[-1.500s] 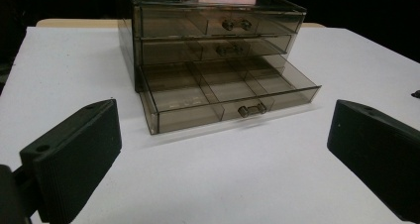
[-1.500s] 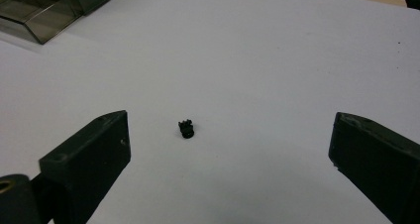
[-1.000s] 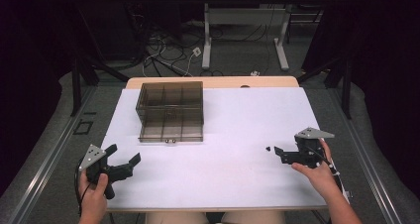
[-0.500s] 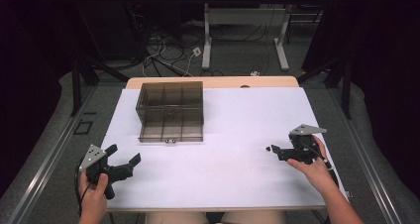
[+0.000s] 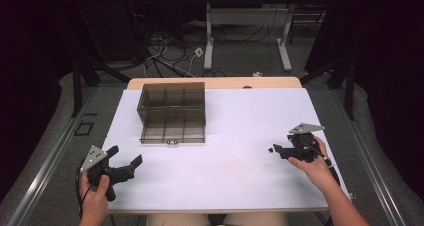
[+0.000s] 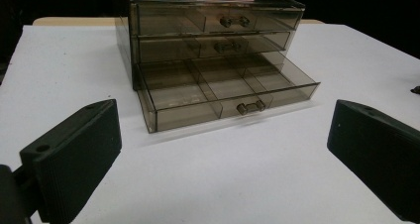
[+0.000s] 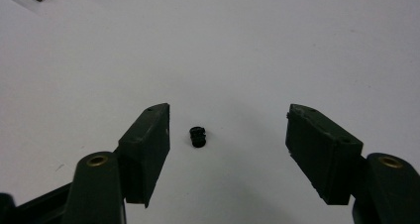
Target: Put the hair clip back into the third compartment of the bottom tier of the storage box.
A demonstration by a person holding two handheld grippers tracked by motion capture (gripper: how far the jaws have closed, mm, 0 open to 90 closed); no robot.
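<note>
Since the earlier high-view frames the right gripper (image 5: 276,149) has slid a little toward the lower left of the frame, onto a small black part (image 5: 270,149), and its jaws have just been closing, though they stand half apart and clear of it. In the right gripper view the small black part (image 7: 198,137) lies on the white table (image 7: 257,50) between the jaws, nearer the left one, touched by neither; it looks lined up for a pinch.

The smoky clear drawer cabinet (image 5: 173,112) sits at centre left of the high view, its bottom drawer (image 6: 233,92) pulled out with bare compartments, probably ready to take the part. The left gripper (image 5: 124,161), at lower left, has its jaws spread wide around nothing and faces the cabinet, likely waiting.

No brand, label or writing can be read anywhere
</note>
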